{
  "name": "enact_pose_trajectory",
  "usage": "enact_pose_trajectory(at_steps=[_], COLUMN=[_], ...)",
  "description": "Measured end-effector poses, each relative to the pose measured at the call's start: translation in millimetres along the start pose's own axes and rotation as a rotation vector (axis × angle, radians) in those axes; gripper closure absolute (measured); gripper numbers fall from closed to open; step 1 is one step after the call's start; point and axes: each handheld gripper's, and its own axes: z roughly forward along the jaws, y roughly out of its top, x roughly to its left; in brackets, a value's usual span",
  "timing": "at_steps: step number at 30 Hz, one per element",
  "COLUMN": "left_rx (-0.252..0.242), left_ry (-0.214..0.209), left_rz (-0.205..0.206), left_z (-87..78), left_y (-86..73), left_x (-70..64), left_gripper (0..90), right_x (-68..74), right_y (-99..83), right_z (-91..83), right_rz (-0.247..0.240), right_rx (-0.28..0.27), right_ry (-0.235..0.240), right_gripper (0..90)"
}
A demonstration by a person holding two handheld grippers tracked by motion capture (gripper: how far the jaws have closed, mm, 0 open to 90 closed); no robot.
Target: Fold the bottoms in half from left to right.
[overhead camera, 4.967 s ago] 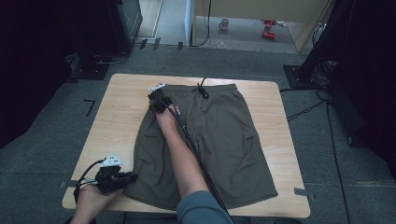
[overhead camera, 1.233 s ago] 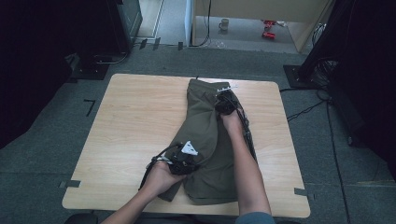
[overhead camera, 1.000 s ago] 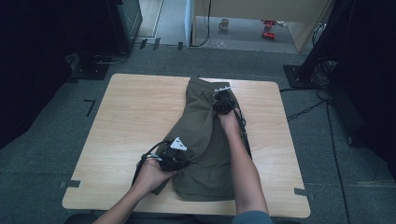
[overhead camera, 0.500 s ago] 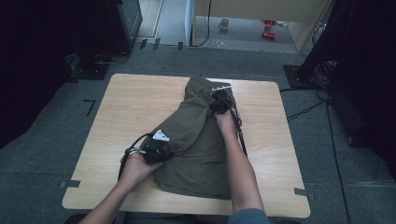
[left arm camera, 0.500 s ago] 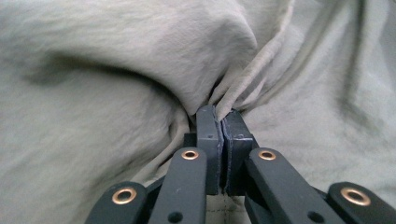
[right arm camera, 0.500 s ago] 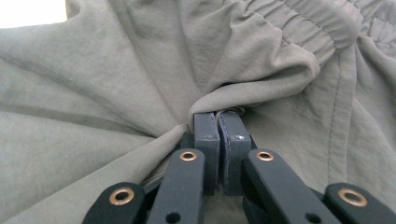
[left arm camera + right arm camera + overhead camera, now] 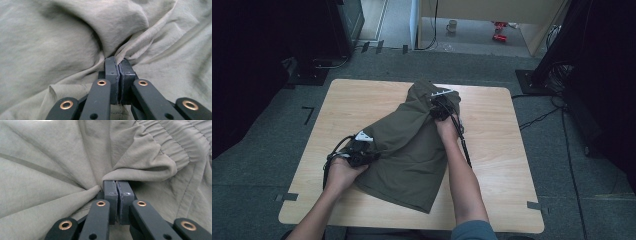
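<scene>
Over the last second the left gripper (image 7: 360,156) has carried its pinch of the olive shorts (image 7: 409,150) back out from the middle of the garment toward the bench's left side, while the right gripper (image 7: 441,107) has stayed near the waistband at the far end. The folded-over leg is therefore being opened again; five seconds ago the shorts lay flat and spread, then they were doubled over to the right, so I judge this an unfolding or a re-lay rather than a finished fold. Both pairs of jaws are clenched on cloth: left gripper view shows fabric bunched between the pads (image 7: 110,72), right gripper view the same just below the elastic waistband (image 7: 172,142). Shorts lie mid-bench (image 7: 512,165), skewed, hem toward the person. Room: bare wood to left and right; the left gripper is nearing the left edge, the waistband sits close to the far edge.
</scene>
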Motion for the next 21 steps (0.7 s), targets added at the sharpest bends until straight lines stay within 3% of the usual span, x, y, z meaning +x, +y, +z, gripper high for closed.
enact_pose_trajectory(at_steps=[7,11,21], left_rx=[0.013,-0.014,-0.117], left_ry=[-0.007,-0.044,-0.091], left_rz=[-0.003,-0.013,0.093], left_z=[-6.8,-20.7,-60.3], left_y=[-0.4,3.2,13.7], left_x=[-6.2,-17.5,-65.5], left_gripper=[88.8,89.6,89.6], right_x=[-1.4,-2.8,-8.9], right_y=[1.6,3.9,15.7], right_z=[0.0,-2.7,-24.3], right_rz=[0.019,0.008,0.02], right_rx=[0.01,0.019,-0.034], right_ry=[0.021,0.024,0.035], right_gripper=[87.3,88.1,88.3])
